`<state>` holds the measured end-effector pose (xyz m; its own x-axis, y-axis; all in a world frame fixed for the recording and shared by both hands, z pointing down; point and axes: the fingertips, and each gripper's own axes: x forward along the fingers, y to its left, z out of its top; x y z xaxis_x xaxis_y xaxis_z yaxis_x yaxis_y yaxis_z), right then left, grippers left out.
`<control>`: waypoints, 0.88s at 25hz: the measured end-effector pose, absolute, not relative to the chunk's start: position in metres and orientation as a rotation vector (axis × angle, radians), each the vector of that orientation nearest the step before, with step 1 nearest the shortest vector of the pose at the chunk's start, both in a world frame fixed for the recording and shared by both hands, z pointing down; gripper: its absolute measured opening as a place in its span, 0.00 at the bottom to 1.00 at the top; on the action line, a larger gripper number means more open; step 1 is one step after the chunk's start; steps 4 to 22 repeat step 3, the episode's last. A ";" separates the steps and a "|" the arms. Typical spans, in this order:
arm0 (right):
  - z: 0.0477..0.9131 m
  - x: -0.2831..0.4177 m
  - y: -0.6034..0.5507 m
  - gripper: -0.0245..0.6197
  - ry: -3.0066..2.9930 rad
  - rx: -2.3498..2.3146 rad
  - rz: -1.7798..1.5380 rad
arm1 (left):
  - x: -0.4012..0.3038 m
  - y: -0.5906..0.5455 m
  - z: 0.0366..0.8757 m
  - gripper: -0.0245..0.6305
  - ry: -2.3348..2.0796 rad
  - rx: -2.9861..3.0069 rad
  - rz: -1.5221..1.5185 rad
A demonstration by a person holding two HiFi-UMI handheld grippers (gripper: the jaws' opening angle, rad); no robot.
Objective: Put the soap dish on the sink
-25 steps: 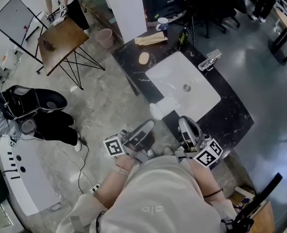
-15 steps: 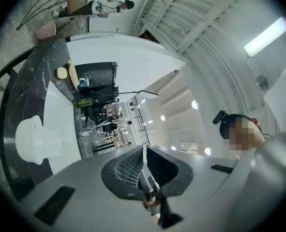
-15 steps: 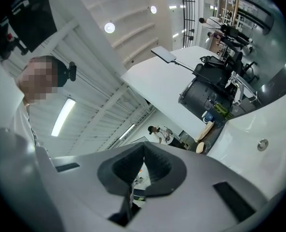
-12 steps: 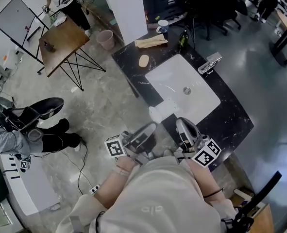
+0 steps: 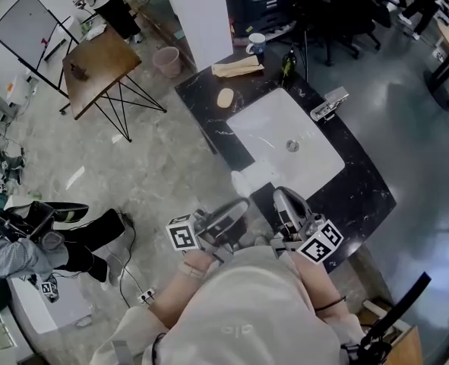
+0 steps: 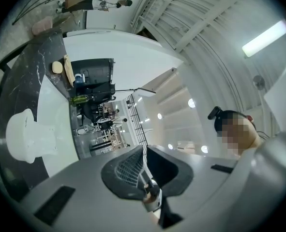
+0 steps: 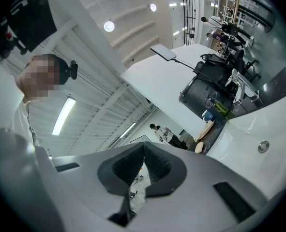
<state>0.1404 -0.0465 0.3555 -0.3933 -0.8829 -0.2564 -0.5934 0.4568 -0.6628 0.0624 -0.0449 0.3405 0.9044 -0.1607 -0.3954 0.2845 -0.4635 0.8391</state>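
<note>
A white soap dish (image 5: 253,176) sits at the near left corner of the white sink (image 5: 315,166), on its rim where the basin meets the black tabletop (image 5: 361,181). Both tools are held close to the person's chest at the near end of the tabletop. The left hand-held gripper (image 5: 241,203) has its jaws pressed together with nothing between them, and it is just on the near side of the dish, not touching it. The right hand-held gripper (image 5: 279,195) is also pressed together and empty, beside the left one and near the dish. At the far left of the tabletop lies a beige bar of soap (image 5: 225,97), with a cup (image 5: 256,42) and a green bottle (image 5: 288,58) beyond it. The tap (image 5: 329,102) stands at the sink's far right edge.
</note>
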 end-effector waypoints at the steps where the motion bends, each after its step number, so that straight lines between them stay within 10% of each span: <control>1: 0.356 0.141 -0.047 0.07 2.124 -1.229 -0.635 | 0.063 -0.046 0.341 0.08 0.084 1.989 -0.516; 22: 0.356 0.142 -0.047 0.07 2.130 -1.233 -0.624 | 0.063 -0.048 0.343 0.08 0.070 1.991 -0.516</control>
